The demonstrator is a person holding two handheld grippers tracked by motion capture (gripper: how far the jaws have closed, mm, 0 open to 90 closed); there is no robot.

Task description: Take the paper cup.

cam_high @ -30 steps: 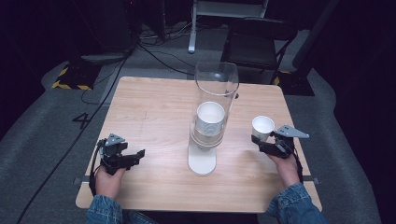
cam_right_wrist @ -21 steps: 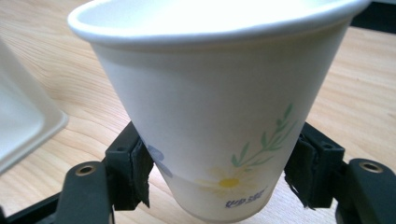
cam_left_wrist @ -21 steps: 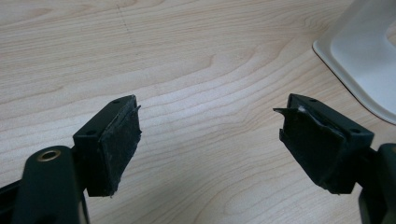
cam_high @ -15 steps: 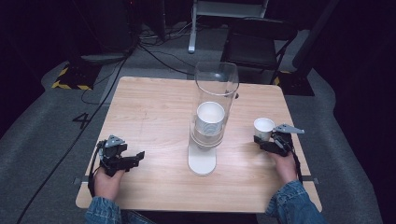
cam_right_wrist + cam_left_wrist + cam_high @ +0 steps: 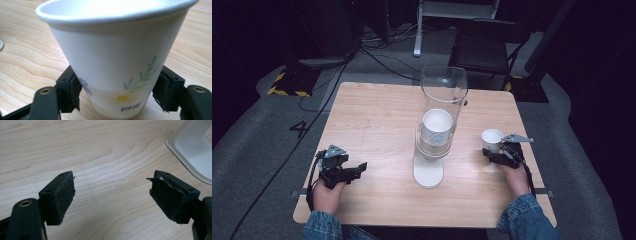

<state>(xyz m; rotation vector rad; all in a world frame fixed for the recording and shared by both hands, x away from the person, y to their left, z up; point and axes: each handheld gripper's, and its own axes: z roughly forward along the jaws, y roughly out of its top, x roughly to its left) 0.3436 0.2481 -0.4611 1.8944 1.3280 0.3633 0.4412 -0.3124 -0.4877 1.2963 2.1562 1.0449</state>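
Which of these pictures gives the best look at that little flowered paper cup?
The right gripper view: the paper cup is close up, upright between the right gripper's jaws, its daisy print and rim clear. The high view shows it only small and plain white, near the table's right edge.

Two paper cups are showing: one cup (image 5: pixel 492 140) is standing on the table (image 5: pixel 377 125) at about four o'clock, another cup (image 5: pixel 437 127) is sitting inside the one clear dispenser tube (image 5: pixel 443 90) at centre. Two grippers are resting at seven and four o'clock.
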